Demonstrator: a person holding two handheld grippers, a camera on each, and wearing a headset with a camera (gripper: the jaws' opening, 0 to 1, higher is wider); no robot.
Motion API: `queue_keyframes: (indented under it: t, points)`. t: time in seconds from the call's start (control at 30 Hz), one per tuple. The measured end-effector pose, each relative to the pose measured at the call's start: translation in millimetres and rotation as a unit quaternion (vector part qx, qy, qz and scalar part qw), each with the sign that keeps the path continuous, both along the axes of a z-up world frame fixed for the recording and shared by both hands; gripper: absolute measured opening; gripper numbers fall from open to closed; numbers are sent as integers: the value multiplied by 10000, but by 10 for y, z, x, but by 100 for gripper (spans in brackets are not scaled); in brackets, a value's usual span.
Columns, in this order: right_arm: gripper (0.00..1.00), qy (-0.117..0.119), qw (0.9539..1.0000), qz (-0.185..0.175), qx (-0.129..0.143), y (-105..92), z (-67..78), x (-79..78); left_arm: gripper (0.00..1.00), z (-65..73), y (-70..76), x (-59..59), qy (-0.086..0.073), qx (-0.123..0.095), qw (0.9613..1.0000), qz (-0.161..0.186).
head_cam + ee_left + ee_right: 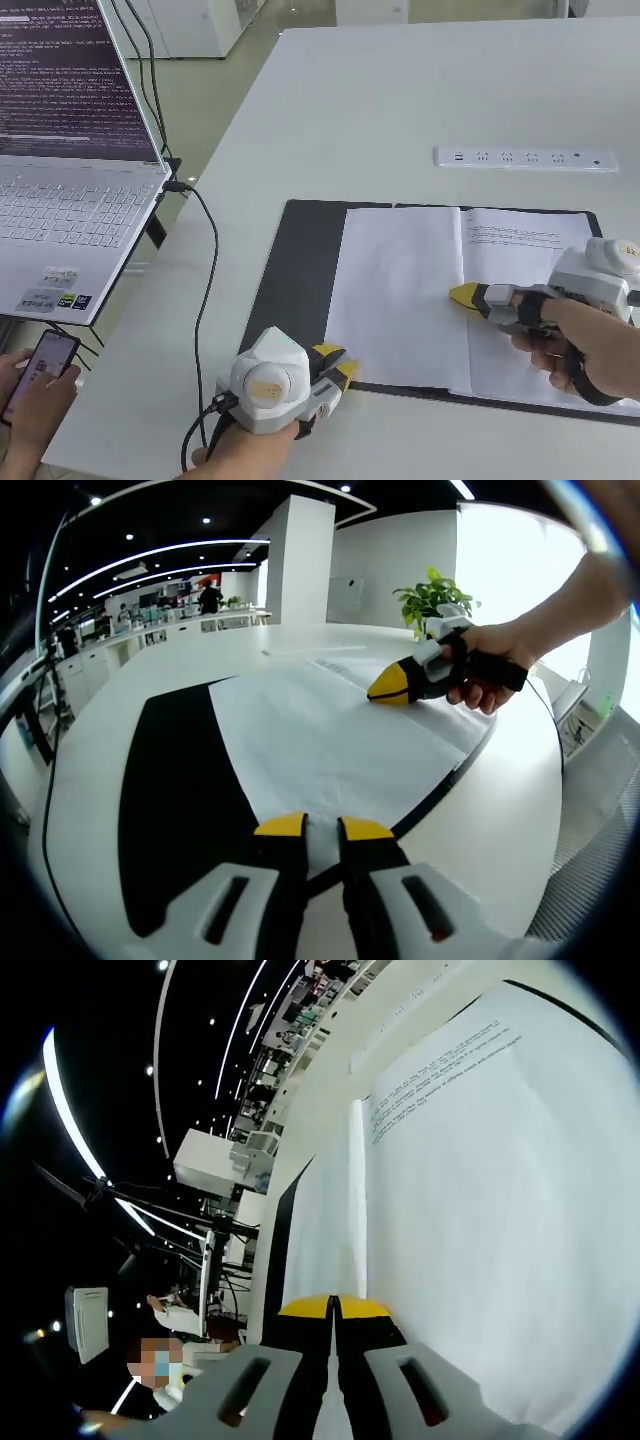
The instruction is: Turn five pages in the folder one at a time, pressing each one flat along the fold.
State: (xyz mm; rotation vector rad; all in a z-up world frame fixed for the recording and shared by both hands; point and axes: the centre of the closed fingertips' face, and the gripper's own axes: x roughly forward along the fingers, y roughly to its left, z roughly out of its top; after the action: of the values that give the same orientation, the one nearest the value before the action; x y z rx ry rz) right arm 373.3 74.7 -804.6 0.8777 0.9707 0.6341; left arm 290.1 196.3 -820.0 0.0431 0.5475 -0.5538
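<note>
The folder is lying open and flat on the white table, its black cover showing to the left of a blank turned page, with a printed page lying to the right of the fold. The sheets are looking thin, light and floppy, likely to buckle or crease if pushed hard, so a loose outer corner or edge is probably offering the best hold, while the stiffer cover is backing any pressing along the fold. The right gripper is reaching in from the right with its yellow tips brought fully together, resting on the paper at or just beside the fold and clasping nothing. The left gripper is sitting at the near left corner of the blank page, its jaws standing a narrow gap apart; whether the corner is lying between them I cannot tell.
</note>
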Motion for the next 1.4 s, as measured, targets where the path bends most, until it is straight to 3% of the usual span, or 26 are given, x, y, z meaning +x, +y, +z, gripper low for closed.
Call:
queue_keyframes:
  t: [0.23, 1.27, 1.4]
  points:
    - [0, 100, 9999, 106, 37, 7, -40, -238, 10, 11, -3, -9, -12, 0, 10000, -7]
    - [0, 447, 9974, -71, 569, -6, -50, -964, 10, 41, -2, -14, -18, -10, 10000, -3]
    - [0, 520, 9966, 30, 632, 35, -62, -1133, 10, 44, -6, -16, -11, 21, 10000, -11]
